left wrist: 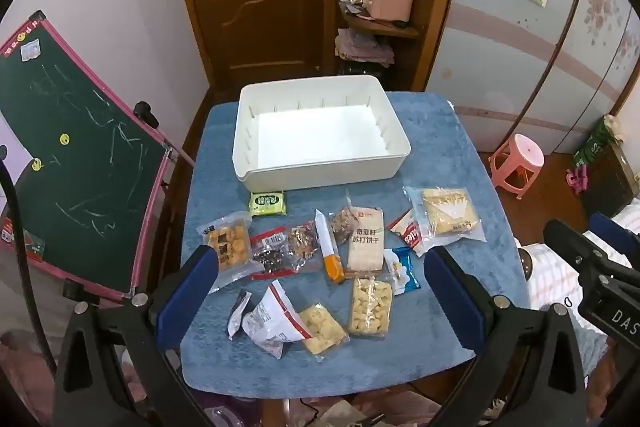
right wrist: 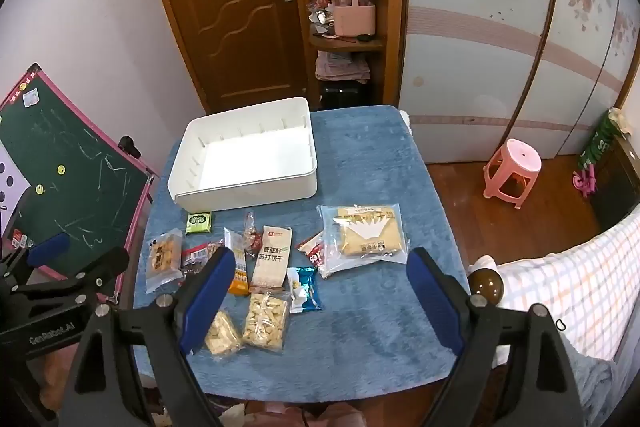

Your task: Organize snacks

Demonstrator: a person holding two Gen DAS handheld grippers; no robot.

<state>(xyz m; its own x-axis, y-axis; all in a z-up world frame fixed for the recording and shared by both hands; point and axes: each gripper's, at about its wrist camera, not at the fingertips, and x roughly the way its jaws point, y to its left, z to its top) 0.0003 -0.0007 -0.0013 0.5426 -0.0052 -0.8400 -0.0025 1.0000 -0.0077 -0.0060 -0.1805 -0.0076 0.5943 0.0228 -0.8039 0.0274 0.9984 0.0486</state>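
Plainly, both tongs, left [left wrist: 320, 291] and right [right wrist: 316, 291], gape empty above cracker pack [left wrist: 365, 242] reading "奇亚籽苏打饼干".

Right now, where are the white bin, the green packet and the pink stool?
white bin [left wrist: 320, 175]: left wrist view, near outer wall.
green packet [left wrist: 267, 203]: left wrist view, middle of wrapper.
pink stool [right wrist: 518, 155]: right wrist view, seat top.

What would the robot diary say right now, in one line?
left claw: open | right claw: open | white bin: empty | snacks: on blue cloth
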